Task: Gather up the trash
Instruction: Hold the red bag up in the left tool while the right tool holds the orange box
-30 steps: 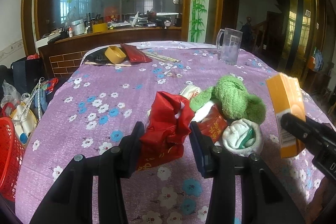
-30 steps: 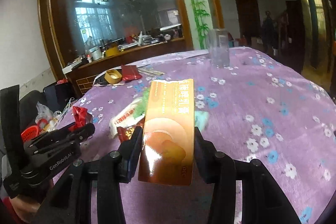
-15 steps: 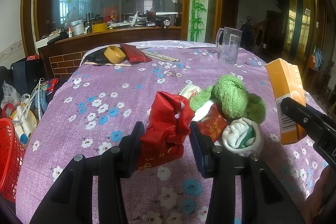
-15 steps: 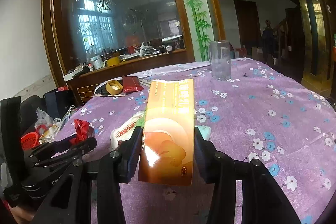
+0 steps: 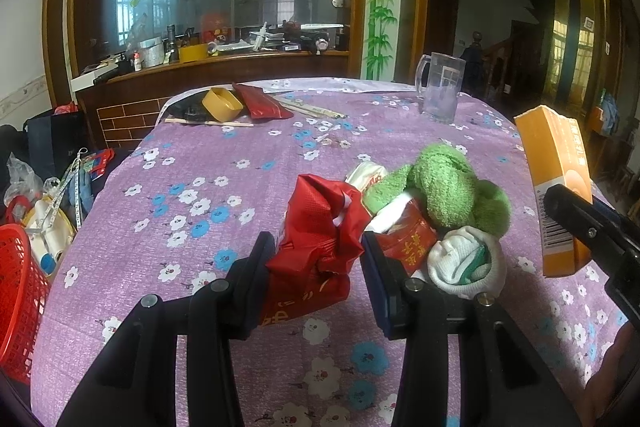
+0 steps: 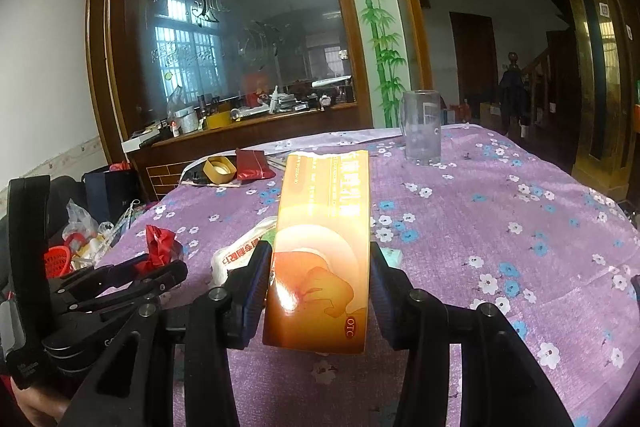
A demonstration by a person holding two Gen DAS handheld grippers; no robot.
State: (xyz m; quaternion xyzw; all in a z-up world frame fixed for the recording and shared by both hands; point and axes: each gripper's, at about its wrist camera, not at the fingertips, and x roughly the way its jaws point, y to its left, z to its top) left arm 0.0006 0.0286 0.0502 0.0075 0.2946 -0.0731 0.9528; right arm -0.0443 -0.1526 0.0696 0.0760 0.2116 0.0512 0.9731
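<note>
My left gripper (image 5: 318,275) is shut on a crumpled red wrapper (image 5: 320,239), held just above the purple flowered tablecloth (image 5: 180,227). My right gripper (image 6: 318,283) is shut on a tall orange box (image 6: 324,247), held upright; the box also shows at the right of the left wrist view (image 5: 556,187). A trash pile lies beside the red wrapper: a green fuzzy cloth (image 5: 444,187), a red packet (image 5: 408,239), a white wad (image 5: 464,259) and a white wrapper (image 6: 240,251). The left gripper with its red wrapper (image 6: 158,247) shows at the left of the right wrist view.
A red basket (image 5: 18,291) stands off the table's left edge among bags and clutter. A clear glass mug (image 5: 442,91) stands at the far right. A yellow tape roll (image 5: 222,103), a red pouch (image 5: 260,103) and chopsticks lie at the far edge.
The right gripper has lifted the orange box higher and tilted up. The left gripper with the red wrapper has barely moved.
</note>
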